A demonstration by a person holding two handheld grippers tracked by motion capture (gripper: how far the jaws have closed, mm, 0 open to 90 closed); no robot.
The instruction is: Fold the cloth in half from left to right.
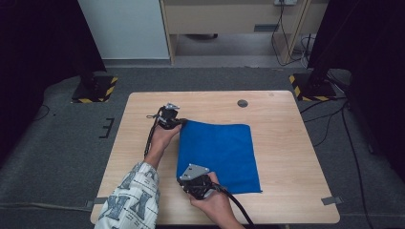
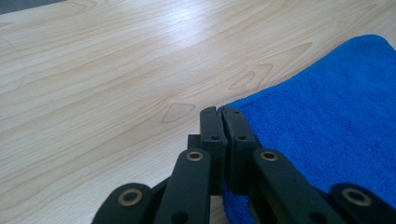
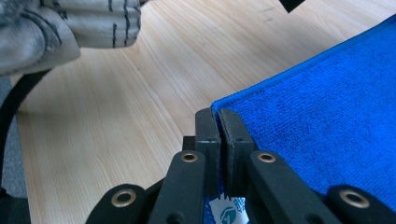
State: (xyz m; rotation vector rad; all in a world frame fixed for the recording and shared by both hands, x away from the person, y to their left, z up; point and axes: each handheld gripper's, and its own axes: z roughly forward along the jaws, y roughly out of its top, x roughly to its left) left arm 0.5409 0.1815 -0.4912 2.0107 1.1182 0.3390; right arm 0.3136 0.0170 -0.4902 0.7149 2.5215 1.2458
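Blue terry towel (image 1: 219, 155), folded to a rough rectangle, flat on the pale wood-grain bench (image 1: 286, 143) a little left of centre in the high view. Held at its two left corners: far-left corner pinched by the left gripper (image 1: 180, 122), near-left corner pinched by the right gripper (image 1: 187, 180), grey three-cornered plate on top. Patterned sleeve (image 1: 133, 200) in from the bottom edge, black cable (image 1: 236, 207) trailing from the right gripper. Small round dark grommet (image 1: 242, 103) set in the bench near the far edge, well apart from the towel.

Left gripper view: black jaws clenched together on a towel (image 2: 327, 126) corner, looped pile soft and nubbly, edge rising from the tips toward the upper right. Smooth bench (image 2: 116, 84) with flame-shaped grain and a faint sheen beyond.

Right gripper view: black jaws clamped on the hemmed corner of the towel (image 3: 327, 116), stitched border neat and straight. White label with blue print (image 3: 226, 210) hanging below the jaws. Patterned sleeve (image 3: 70, 23) at upper left, bench (image 3: 140, 116) underneath.
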